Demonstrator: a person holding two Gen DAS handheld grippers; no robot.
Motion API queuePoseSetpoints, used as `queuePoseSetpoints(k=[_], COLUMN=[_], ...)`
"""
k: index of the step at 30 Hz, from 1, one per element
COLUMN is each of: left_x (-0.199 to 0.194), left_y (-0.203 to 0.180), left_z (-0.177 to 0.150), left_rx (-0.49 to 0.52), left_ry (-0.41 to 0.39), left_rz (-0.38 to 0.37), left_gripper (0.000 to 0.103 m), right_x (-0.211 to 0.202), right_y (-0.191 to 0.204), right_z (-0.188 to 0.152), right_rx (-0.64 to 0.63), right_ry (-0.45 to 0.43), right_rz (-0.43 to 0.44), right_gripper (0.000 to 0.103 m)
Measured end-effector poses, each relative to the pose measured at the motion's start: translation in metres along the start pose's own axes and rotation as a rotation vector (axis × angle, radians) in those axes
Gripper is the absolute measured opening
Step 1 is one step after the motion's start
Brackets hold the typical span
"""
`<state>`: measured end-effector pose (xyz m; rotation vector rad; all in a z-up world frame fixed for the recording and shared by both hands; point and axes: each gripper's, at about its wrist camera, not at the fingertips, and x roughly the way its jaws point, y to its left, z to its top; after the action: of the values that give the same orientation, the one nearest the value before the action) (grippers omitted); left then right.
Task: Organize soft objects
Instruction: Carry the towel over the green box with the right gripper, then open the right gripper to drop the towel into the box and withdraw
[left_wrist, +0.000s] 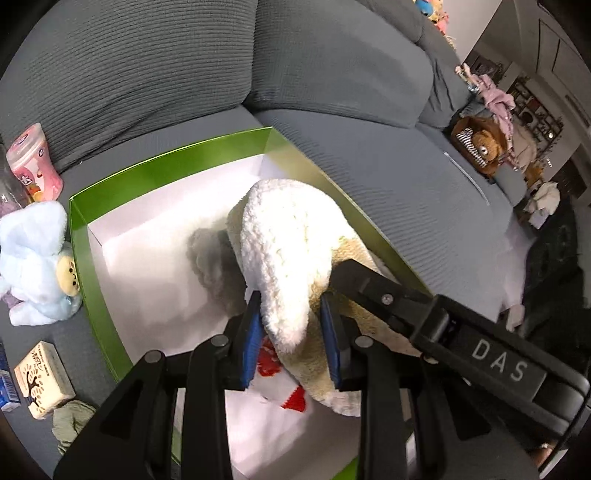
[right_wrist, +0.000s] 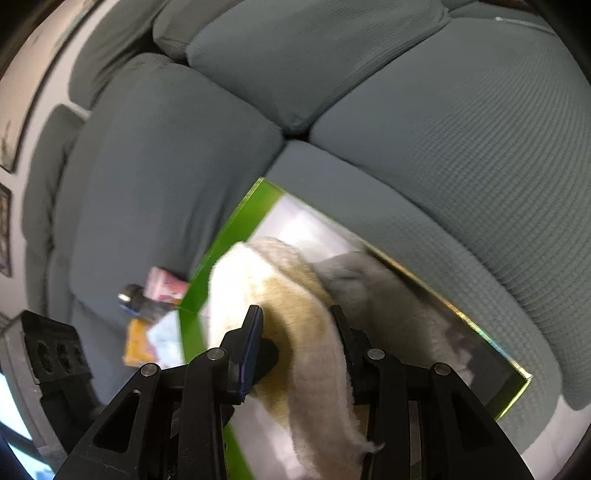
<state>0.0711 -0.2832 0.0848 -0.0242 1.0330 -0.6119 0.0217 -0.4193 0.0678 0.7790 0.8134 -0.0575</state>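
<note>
A cream and tan fleece cloth (left_wrist: 288, 236) hangs over the open green box (left_wrist: 166, 162) with a white inside, which sits on the grey sofa. My left gripper (left_wrist: 291, 317) is shut on the cloth's white fold. My right gripper (right_wrist: 295, 325) is shut on the same cloth (right_wrist: 295, 295) from the other side; its black arm marked DAS (left_wrist: 480, 354) crosses the left wrist view at lower right. A white item with red print (left_wrist: 280, 380) lies in the box under the cloth.
A pale blue plush toy (left_wrist: 37, 258), a pink canister (left_wrist: 35, 162), a small cream box (left_wrist: 44, 376) and a green rag (left_wrist: 70, 421) lie left of the box. A brown teddy (left_wrist: 484, 146) sits far right. Grey sofa cushions (right_wrist: 443, 129) rise behind the box.
</note>
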Motion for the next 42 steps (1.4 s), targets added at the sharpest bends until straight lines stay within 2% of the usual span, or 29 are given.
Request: queuePoseSetpoints(k=[7, 12, 15, 18, 20, 23, 24, 25, 27, 28, 31, 36, 38, 42], left_x=[0.009, 0.001, -0.015, -0.034, -0.048, -0.073, -0.086, -0.093, -0.111, -0.12, -0.137, -0.156, -0.164, -0.171], left_y=[0.011, 0.016, 0.017, 0.024, 0.031, 0.044, 0.05, 0.053, 0.064, 0.072, 0.093, 0.127, 0.144, 0.183], left_z=[0.0, -0.006, -0.009, -0.014, -0.017, -0.026, -0.031, -0.033, -0.041, -0.047, -0.058, -0.083, -0.098, -0.127], left_rx=[-0.042, -0.074, -0.066, -0.079, -0.102, -0.132, -0.135, -0.134, -0.145, -0.16, -0.208, -0.24, -0.275, -0.349], left_ry=[0.026, 0.011, -0.025, -0.068, -0.094, -0.133, -0.153, -0.166, -0.202, -0.219, -0.238, -0.237, -0.252, -0.278], left_rz=[0.035, 0.015, 0.023, 0.029, 0.034, 0.032, 0.039, 0.047, 0.071, 0.086, 0.116, 0.205, 0.237, 0.275], left_gripper=[0.032, 0.033, 0.041, 0.049, 0.05, 0.063, 0.067, 0.071, 0.078, 0.081, 0.082, 0.083, 0.083, 0.091], right_x=[-0.001, -0.008, -0.017, -0.025, -0.028, -0.032, -0.034, -0.036, -0.041, -0.044, -0.043, -0.03, -0.024, -0.002], right_y=[-0.005, 0.002, 0.01, 0.022, 0.03, 0.046, 0.052, 0.06, 0.074, 0.083, 0.108, 0.144, 0.157, 0.177], right_z=[0.002, 0.0, -0.001, -0.004, -0.007, -0.014, -0.016, -0.02, -0.027, -0.032, -0.047, -0.076, -0.089, -0.117], right_rx=[-0.005, -0.035, -0.06, -0.103, -0.126, -0.173, -0.193, -0.216, -0.264, -0.297, -0.38, -0.503, -0.56, -0.641], right_ry=[0.001, -0.016, -0.045, -0.067, -0.068, -0.07, -0.072, -0.078, -0.088, -0.09, -0.065, 0.008, 0.051, 0.167], right_rz=[-0.045, -0.046, -0.045, -0.044, -0.034, -0.026, -0.03, -0.031, -0.016, 0.003, 0.049, 0.073, 0.101, 0.137], right_gripper=[0.039, 0.039, 0.041, 0.052, 0.052, 0.053, 0.057, 0.069, 0.077, 0.078, 0.079, 0.079, 0.079, 0.079])
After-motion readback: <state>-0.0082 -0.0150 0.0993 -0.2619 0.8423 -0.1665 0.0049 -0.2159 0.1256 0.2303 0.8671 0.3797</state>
